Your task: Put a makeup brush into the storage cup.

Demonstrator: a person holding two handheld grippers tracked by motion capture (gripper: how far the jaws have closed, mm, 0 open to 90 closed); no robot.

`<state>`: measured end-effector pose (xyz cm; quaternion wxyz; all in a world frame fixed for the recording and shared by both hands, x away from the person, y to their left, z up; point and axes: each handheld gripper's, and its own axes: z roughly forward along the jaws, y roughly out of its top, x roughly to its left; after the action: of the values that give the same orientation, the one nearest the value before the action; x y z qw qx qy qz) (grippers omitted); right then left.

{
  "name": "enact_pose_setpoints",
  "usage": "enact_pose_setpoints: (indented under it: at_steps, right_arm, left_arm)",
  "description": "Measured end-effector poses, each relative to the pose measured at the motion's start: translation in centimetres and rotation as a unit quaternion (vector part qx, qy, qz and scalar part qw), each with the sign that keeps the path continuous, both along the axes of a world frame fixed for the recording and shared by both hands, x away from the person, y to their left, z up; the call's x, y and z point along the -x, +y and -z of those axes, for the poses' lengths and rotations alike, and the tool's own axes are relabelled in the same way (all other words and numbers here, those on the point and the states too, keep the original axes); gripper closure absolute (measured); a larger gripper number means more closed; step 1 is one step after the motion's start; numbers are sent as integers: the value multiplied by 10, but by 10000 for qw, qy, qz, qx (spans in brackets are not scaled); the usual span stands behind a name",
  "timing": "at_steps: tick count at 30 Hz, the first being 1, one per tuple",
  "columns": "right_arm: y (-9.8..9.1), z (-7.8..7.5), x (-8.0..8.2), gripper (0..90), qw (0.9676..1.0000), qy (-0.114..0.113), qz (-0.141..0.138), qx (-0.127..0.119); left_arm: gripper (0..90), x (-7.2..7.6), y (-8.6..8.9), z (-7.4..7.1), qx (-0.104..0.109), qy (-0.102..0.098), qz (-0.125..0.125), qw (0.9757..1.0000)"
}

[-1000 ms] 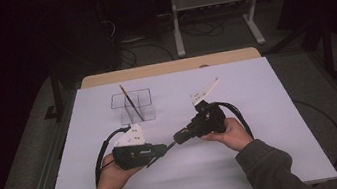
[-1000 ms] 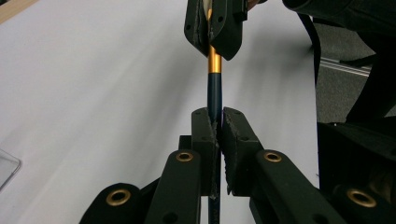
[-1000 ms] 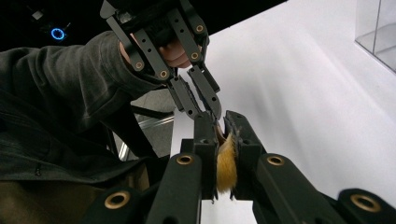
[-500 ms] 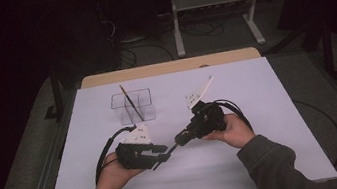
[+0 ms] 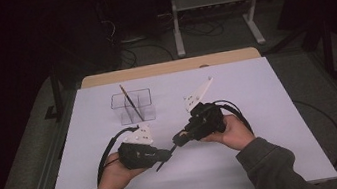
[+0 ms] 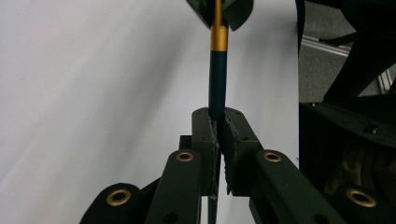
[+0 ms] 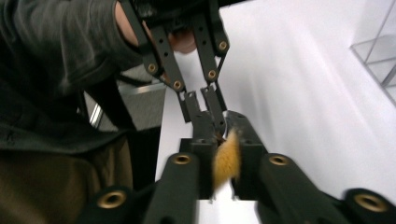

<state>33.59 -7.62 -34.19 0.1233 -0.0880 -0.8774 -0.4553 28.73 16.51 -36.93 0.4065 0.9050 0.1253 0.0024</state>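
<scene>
1. The table (image 5: 267, 95), covered in a pale sheet, carries everything; its bare wooden far edge shows beyond the sheet.
2. The person's forearms in dark sleeves come over the near edge, and both hands meet near the middle of the table, somewhat toward the near edge.
3. The right gripper (image 5: 179, 138) points left toward the other tool. Its jaws have just been opening. In the right gripper view they stand slightly apart around the yellow bristle tip (image 7: 226, 158) of a paintbrush, which is blurred there; whether the pads touch it cannot be told.
4. The left gripper (image 5: 164, 154) points right, its jaws pressed together on the dark handle of the paintbrush (image 6: 217, 79), clamped on it just below the gold ferrule.
5. A clear organiser box (image 5: 145, 103) with compartments stands toward the far left part of the table, well apart from the hands.
6. A second thin brush (image 5: 127, 99) leans tilted inside that box.
7. The held paintbrush spans the short gap between the two tools, above the sheet.
</scene>
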Motion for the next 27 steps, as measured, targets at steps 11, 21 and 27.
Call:
enact_pose_setpoints:
  at_steps: [11,21,27]
  right_arm:
    - [-9,11,2,602,9982,47,444,-404]
    - [-9,13,-1,820,9970,180,391,-648]
    - [-8,9,-1,827,9985,157,229,-479]
  left_arm:
    - [842,-4,6,-1,389,38,-298,9988]
    - [842,-4,0,0,323,-17,-243,9992]
    - [725,-4,-3,1,249,-9,-250,9994]
